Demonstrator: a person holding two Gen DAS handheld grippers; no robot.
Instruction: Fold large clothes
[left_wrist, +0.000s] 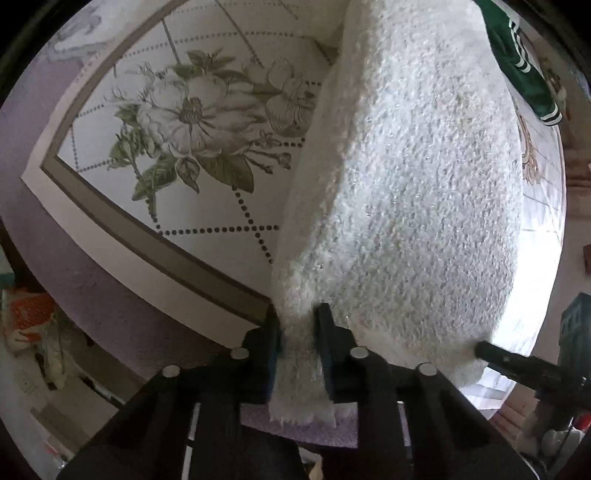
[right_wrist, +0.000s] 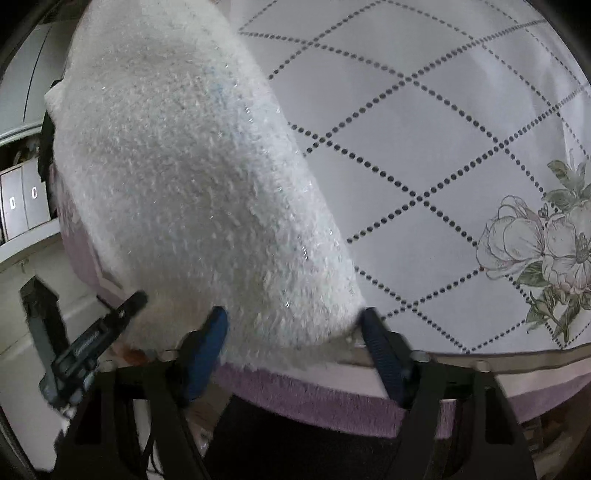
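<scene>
Left wrist view, foreground: left gripper, black fingers drawn close together and pinching a bunched edge of the white fuzzy garment, a frayed fringe hanging below the grip. At the near right edge of the same view: tip of the right gripper touching the garment's lower corner.

Right wrist view, foreground: right gripper, blue-padded fingers spread wide, the garment's lower edge lying between them; actual contact with the pads not discernible. At lower left: black tip of the left gripper meeting the garment's near-left edge.

Middle distance: garment spread in a long band running away from both grippers over the bed cover, near end lifted at the bed's edge. Purple fleece border along the cover's near side, below the garment's hem.

Farther: cover printed with dotted diamond lines and a large flower motif, beside the garment's left flank. Far right in the left wrist view: green garment with white stripes lying just beyond the white one.
</scene>
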